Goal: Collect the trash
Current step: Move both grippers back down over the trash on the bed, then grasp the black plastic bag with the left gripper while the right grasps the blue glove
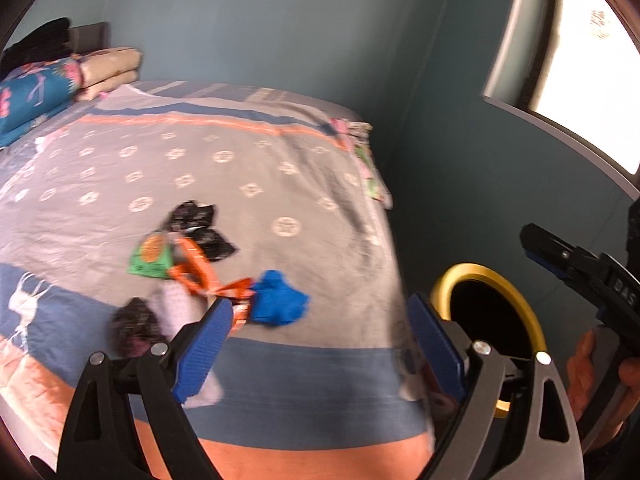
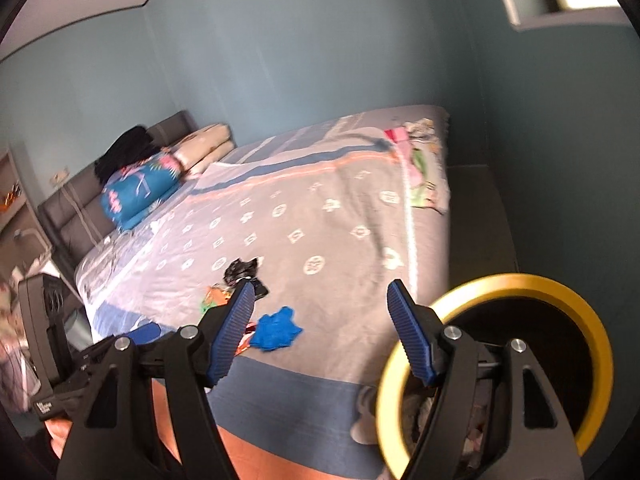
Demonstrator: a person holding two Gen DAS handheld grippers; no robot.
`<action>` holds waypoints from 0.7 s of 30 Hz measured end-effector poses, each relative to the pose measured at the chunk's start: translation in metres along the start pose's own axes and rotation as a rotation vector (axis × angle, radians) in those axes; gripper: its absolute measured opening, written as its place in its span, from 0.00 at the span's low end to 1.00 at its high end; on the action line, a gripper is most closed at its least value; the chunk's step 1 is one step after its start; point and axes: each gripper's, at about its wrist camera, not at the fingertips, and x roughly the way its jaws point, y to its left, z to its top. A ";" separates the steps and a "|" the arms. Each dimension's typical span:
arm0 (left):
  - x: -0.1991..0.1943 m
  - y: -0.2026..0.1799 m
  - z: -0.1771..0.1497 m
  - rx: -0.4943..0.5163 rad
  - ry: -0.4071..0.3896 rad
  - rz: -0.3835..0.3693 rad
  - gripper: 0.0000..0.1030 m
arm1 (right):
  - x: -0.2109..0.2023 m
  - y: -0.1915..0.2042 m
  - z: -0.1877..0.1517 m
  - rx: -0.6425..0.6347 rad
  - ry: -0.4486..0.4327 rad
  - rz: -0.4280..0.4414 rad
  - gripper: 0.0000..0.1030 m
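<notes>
Left gripper [image 1: 320, 320], jaws spread wide and holding nothing, hangs over the near edge of the bed [image 1: 280, 184], lower centre of the left wrist view. Right gripper [image 2: 320, 304] likewise gapes wide w/ nothing between its blue pads. Trash lies scattered on the bedspread, centre-left of frame: crumpled blue piece [image 1: 278, 300], orange wrapper [image 1: 196, 270] touching it, green packet [image 1: 150, 258] and black plastic scraps [image 1: 200, 228] just behind. Yellow-rimmed bin [image 2: 520, 360] stands beside the bed at lower right of the right wrist view, some wrappers inside. Folded bedding [image 1: 36, 92] is stacked upper left, by the headboard. Both views blurred.
</notes>
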 end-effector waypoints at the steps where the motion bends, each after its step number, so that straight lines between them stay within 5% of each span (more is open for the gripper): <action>1: 0.000 0.007 -0.001 -0.007 -0.001 0.011 0.83 | 0.003 0.007 -0.001 -0.013 0.002 0.002 0.64; 21: 0.030 0.132 -0.035 -0.182 0.088 0.179 0.84 | 0.138 0.071 -0.043 -0.100 0.229 0.028 0.64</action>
